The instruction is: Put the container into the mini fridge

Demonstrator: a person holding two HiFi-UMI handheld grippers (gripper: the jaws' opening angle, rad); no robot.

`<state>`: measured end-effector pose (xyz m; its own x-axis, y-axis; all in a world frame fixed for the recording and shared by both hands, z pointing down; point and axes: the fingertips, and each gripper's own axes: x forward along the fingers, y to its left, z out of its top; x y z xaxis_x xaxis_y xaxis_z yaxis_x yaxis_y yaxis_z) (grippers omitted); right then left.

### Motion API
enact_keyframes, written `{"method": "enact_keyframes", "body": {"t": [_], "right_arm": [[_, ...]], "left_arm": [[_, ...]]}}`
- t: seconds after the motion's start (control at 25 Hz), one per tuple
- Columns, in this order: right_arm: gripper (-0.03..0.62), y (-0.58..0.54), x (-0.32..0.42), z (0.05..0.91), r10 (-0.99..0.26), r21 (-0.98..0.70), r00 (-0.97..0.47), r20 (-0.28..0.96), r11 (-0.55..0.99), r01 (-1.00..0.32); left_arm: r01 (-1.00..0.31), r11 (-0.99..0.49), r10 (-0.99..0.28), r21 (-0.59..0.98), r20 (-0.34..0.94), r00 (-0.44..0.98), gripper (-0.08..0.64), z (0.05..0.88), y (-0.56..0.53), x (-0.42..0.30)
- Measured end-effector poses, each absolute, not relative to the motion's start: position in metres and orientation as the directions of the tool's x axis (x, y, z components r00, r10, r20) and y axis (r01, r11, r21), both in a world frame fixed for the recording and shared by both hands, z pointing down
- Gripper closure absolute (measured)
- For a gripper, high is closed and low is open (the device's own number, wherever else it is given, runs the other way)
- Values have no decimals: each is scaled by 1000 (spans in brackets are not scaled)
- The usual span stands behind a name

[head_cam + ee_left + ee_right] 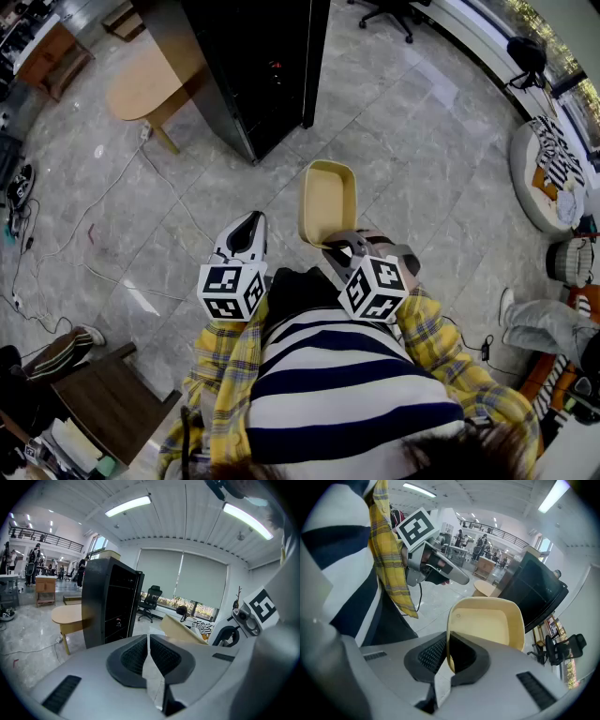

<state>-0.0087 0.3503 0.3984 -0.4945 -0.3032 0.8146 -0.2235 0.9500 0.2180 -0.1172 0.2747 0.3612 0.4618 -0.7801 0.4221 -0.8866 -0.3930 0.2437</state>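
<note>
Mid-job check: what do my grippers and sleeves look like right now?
The left gripper and right gripper are light grey plastic shells with dark ribbed fingers. Each carries a white cube printed with black square markers. The sleeves are yellow plaid; the top under them is navy-and-white striped.
</note>
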Motion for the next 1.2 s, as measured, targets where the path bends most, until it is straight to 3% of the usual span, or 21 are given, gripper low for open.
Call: {"method": "enact_keyframes", "body": {"t": [0.48, 1.2], "right_arm": [[563, 347, 1, 405, -278, 202, -498, 821, 958, -202], [563, 327, 15, 398, -184, 201, -550, 815, 979, -29]], "left_arm": [[-901, -362, -788, 239, 438, 433, 531, 368, 277, -113], [-931, -294, -832, 217, 421, 361, 531, 358, 269, -99]]}}
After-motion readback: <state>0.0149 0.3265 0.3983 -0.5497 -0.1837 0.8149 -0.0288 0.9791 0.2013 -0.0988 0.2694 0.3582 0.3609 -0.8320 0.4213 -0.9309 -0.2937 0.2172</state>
